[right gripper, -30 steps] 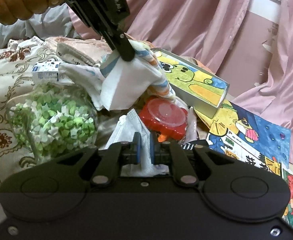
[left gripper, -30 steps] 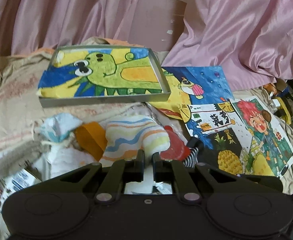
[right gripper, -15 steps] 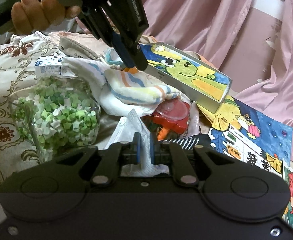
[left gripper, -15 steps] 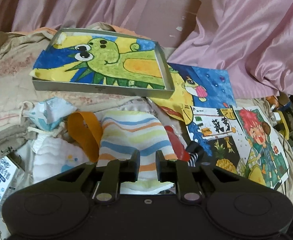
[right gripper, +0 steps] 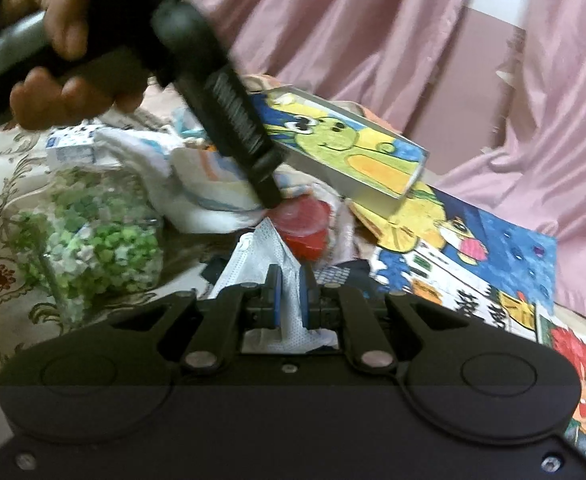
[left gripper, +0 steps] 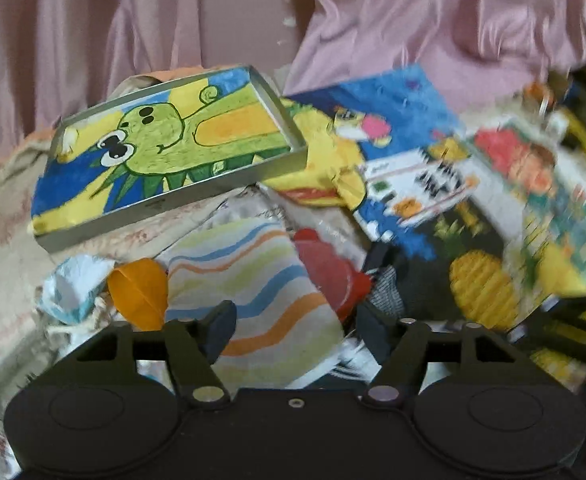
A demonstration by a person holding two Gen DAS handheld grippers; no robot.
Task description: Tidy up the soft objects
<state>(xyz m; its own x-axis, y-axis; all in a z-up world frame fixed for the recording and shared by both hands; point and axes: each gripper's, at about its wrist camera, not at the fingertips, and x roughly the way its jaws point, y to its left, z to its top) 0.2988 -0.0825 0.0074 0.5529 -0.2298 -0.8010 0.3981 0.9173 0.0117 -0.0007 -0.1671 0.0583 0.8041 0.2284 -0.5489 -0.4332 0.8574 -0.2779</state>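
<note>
A cloth with pastel wavy stripes [left gripper: 253, 280] lies on the pile of soft things. My left gripper [left gripper: 297, 332] stands over its near end. The jaws are opening, with the cloth between them and the pads off it. In the right wrist view a finger [right gripper: 271, 196] of that gripper points down onto the same cloth [right gripper: 213, 196], and a person's hand [right gripper: 53, 40] holds the handle. My right gripper [right gripper: 289, 292] is shut on a white face mask [right gripper: 261, 256], which hangs bunched between its blue pads.
A red-lidded jar [right gripper: 305, 224] sits just behind the mask. A clear container of green paper stars [right gripper: 93, 236] stands to the left. A framed dinosaur picture [left gripper: 165, 156] rests tilted at the back, with loose drawings [left gripper: 413, 184] to the right and pink curtains [left gripper: 453, 20] behind.
The left gripper came down with the striped cloth onto the pile, then spread its jaws and let go. The right gripper rose slightly, still holding the mask.
</note>
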